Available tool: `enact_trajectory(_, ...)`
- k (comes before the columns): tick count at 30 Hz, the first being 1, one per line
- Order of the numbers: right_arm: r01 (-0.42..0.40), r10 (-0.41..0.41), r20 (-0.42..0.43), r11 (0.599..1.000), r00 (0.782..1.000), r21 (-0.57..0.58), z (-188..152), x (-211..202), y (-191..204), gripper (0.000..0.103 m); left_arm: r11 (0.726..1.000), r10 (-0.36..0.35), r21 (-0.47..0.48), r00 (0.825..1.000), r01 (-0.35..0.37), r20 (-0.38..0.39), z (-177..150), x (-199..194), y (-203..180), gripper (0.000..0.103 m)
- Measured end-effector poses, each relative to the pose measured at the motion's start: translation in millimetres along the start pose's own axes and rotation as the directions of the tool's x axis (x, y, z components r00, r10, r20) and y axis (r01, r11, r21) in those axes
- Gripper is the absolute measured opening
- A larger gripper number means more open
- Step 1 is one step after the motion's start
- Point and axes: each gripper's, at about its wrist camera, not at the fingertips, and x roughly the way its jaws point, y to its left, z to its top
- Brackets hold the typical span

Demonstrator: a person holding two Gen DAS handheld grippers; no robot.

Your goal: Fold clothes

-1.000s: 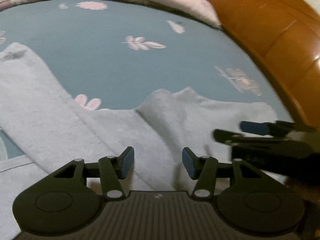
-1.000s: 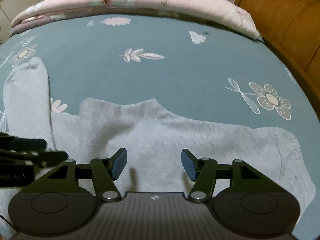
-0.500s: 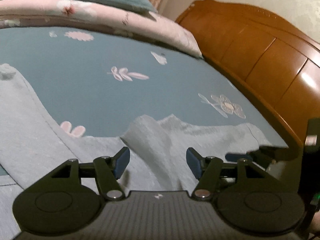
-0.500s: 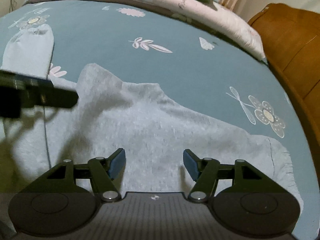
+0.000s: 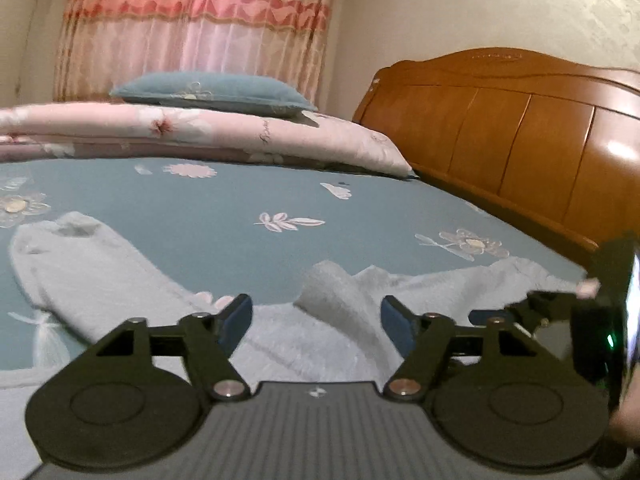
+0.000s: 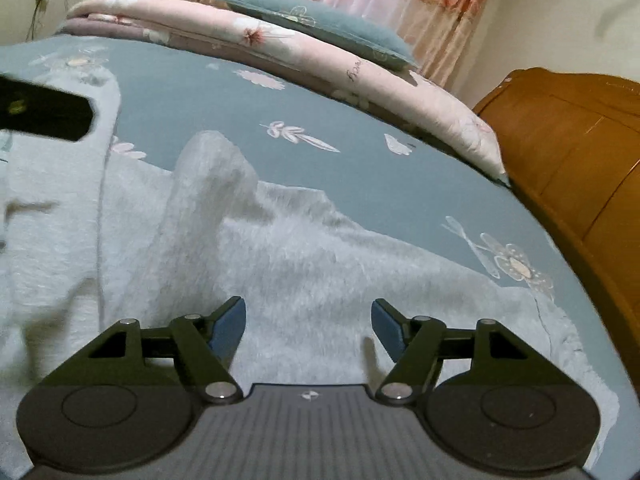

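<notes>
Through the left wrist view, my left gripper [image 5: 316, 320] has tipped up since a second ago: the curtain [image 5: 192, 28] and headboard [image 5: 520, 152] now show. Its jaws are opening, nothing clamped; a raised fold of the pale sweater [image 5: 332, 292] lies between them on the blue floral sheet [image 5: 240, 200]. The right gripper [image 5: 520, 308] crowds the right edge. In the right wrist view, my right gripper [image 6: 308, 324] has come lower, jaws opening over the sweater [image 6: 320, 264], gripping nothing. The quilt [image 6: 320, 64] and pillow [image 6: 328, 28] lie beyond; the left gripper [image 6: 44, 114] blocks the upper left.
</notes>
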Motion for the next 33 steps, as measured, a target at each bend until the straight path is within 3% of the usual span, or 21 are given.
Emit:
enact_trajectory(4,-0.04,0.045,-0.052,0.995,0.998,0.096,8.7,-20.6,-1.5,0.074,0.998,0.003,-0.059,0.999,-0.004,-0.032,4.6,-26.4,8.2,0.078)
enact_trajectory(7,-0.148,0.147,0.012,0.984,0.989,0.102,18.8,-50.1,-2.6,0.074,0.986,-0.011,-0.166,0.998,0.0,-0.066,1.5,-29.1,36.4,0.078)
enact_trajectory(10,-0.239,0.233,0.052,0.957,0.971,0.164,25.0,-70.0,-4.8,0.073,0.963,0.017,-0.263,0.99,-0.054,-0.142,0.0,-27.1,68.4,0.078)
enact_trajectory(14,-0.418,0.418,0.034,0.893,0.908,0.165,38.7,-65.7,3.8,0.063,0.916,0.011,-0.392,0.982,-0.086,-0.19,2.8,-27.6,107.7,0.078)
enact_trajectory(16,-0.48,0.484,0.017,0.863,0.875,0.157,51.0,-51.4,9.5,0.054,0.885,-0.033,-0.461,0.977,-0.069,-0.21,10.6,-22.0,123.9,0.078)
enact_trajectory(18,-0.542,0.549,-0.003,0.825,0.836,0.162,65.6,-33.0,14.3,0.053,0.879,-0.059,-0.472,0.967,-0.068,-0.248,21.4,-11.2,133.7,0.078)
enact_trajectory(23,-0.62,0.644,-0.058,0.753,0.763,0.221,92.4,21.5,25.5,0.05,0.883,-0.096,-0.46,0.928,-0.088,-0.361,35.3,13.7,148.8,0.078)
enact_trajectory(25,-0.652,0.694,-0.077,0.704,0.716,0.28,96.1,40.5,27.2,0.05,0.868,-0.122,-0.489,0.919,-0.085,-0.376,30.2,18.5,152.6,0.078)
enact_trajectory(33,-0.704,0.788,-0.075,0.585,0.612,0.403,103.8,89.9,28.4,0.05,0.795,-0.225,-0.604,0.904,-0.045,-0.364,9.9,16.7,161.0,0.078)
